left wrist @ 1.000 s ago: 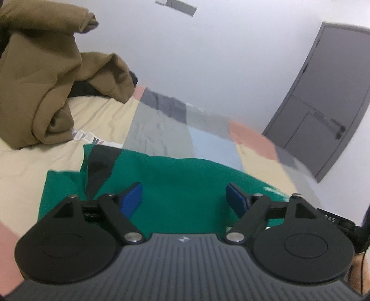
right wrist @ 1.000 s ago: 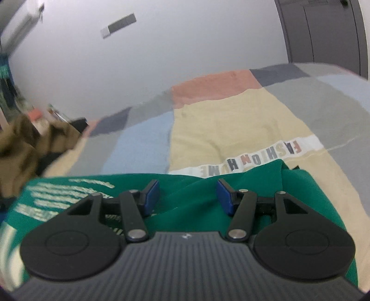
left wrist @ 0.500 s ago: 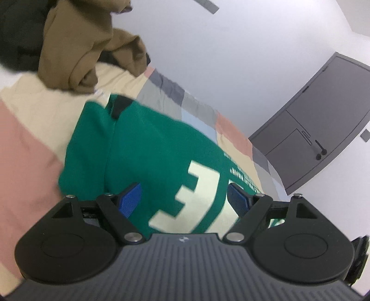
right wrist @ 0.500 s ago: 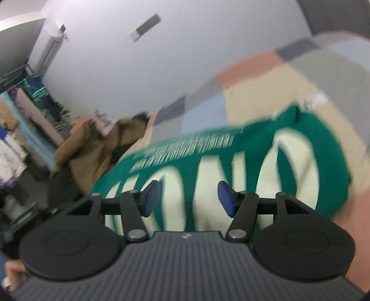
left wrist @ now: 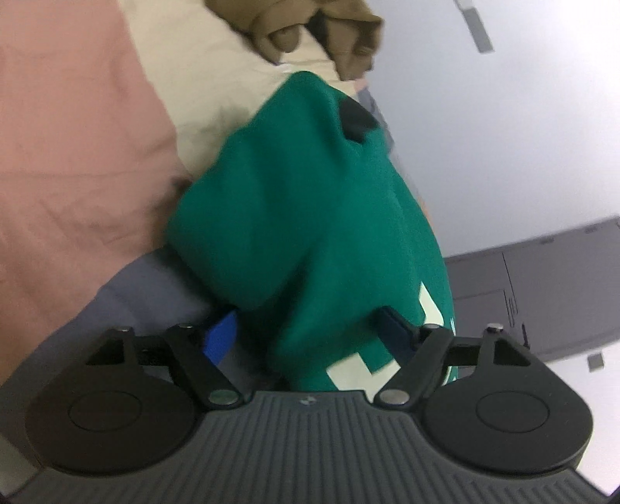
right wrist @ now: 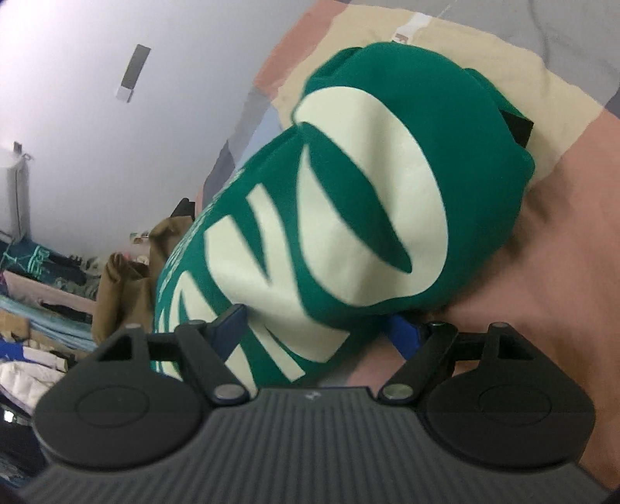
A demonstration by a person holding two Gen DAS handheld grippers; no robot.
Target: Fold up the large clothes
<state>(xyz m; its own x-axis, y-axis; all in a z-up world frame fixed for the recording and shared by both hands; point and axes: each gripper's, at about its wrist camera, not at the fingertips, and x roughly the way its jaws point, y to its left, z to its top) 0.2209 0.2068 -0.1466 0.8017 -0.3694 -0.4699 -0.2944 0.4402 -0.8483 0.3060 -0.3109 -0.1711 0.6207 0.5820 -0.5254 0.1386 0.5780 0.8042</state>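
A folded green sweatshirt (left wrist: 306, 201) with large cream letters lies on the patchwork bed; it also fills the right wrist view (right wrist: 368, 201). My left gripper (left wrist: 310, 333) has its jaws wide apart, and the near edge of the sweatshirt bulges between its blue pads (left wrist: 221, 335). My right gripper (right wrist: 321, 329) is also wide apart around the lettered end of the sweatshirt, with one blue pad (right wrist: 403, 337) under the fabric. Neither gripper pinches the cloth.
A brown garment (left wrist: 310, 27) lies heaped at the far end of the bed, also in the right wrist view (right wrist: 124, 287). A grey door (left wrist: 542, 287) stands to the right. Piles of clothes (right wrist: 35, 279) sit left of the bed. A pink patch of bedcover (right wrist: 562, 217) lies beside the sweatshirt.
Both grippers have rolled sideways and come in close to the sweatshirt, so its edges now sit between the open jaws. The sweatshirt looks bunched up higher than before.
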